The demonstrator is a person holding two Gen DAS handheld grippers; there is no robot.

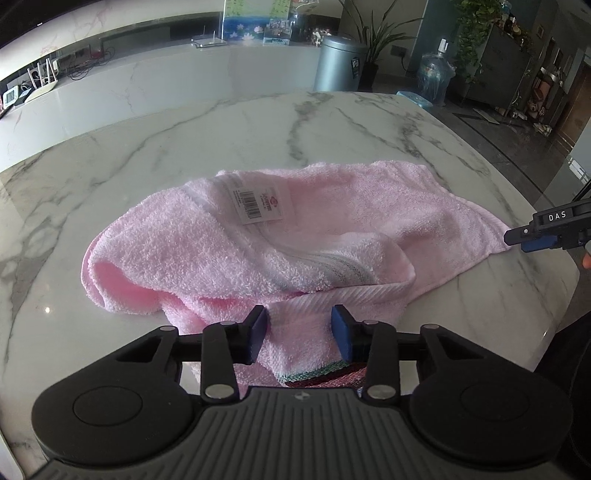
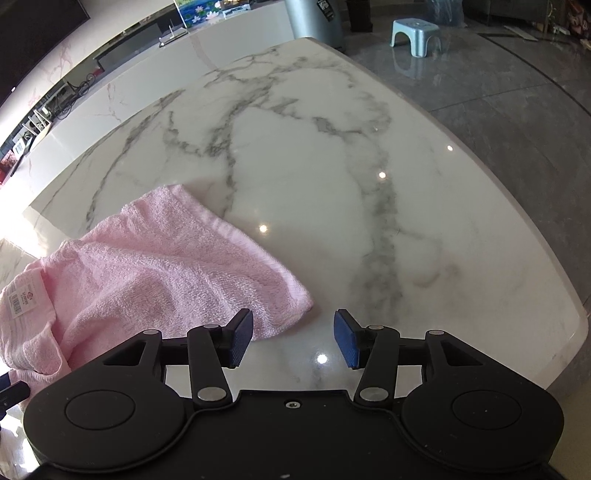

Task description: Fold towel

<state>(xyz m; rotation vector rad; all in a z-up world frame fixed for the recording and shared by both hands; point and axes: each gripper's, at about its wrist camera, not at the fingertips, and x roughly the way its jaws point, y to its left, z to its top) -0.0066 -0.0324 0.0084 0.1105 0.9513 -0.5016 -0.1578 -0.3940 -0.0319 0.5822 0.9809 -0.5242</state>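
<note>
In the left wrist view, the left hand-held gripper (image 1: 300, 334) sits low over the near edge of the towel (image 1: 280, 243). Its two blue pads (image 1: 341, 338) stand part-open with a woven hem of the towel bunched between them; the cloth fills the gap, but whether the pads actually press on it cannot be told. Just under the jaws a striped band with a green and red edge shows.

The towel is pink terry, crumpled and partly doubled over itself, lying on the near half of the marble desk (image 1: 155, 147). A white label (image 1: 258, 203) with a barcode lies face up on its upper layer, near the middle. At the right edge of this view the right hand-held gripper (image 1: 532, 236) reaches in, its tip just beside the towel's right corner.

In the right wrist view, the right hand-held gripper (image 2: 293, 339) has its jaws about half open with nothing between them: bare desk shows in the gap. Its left pad (image 2: 240, 339) overlaps the towel's corner (image 2: 295, 302) in the picture; touching or not cannot be told. The rest of the towel spreads to the left.

Beyond the desk stand a grey bin (image 1: 338, 62), a small blue stool (image 2: 415, 35) on the dark floor (image 2: 517, 110), a water jug (image 1: 436, 74) and a plant (image 1: 373, 40).
</note>
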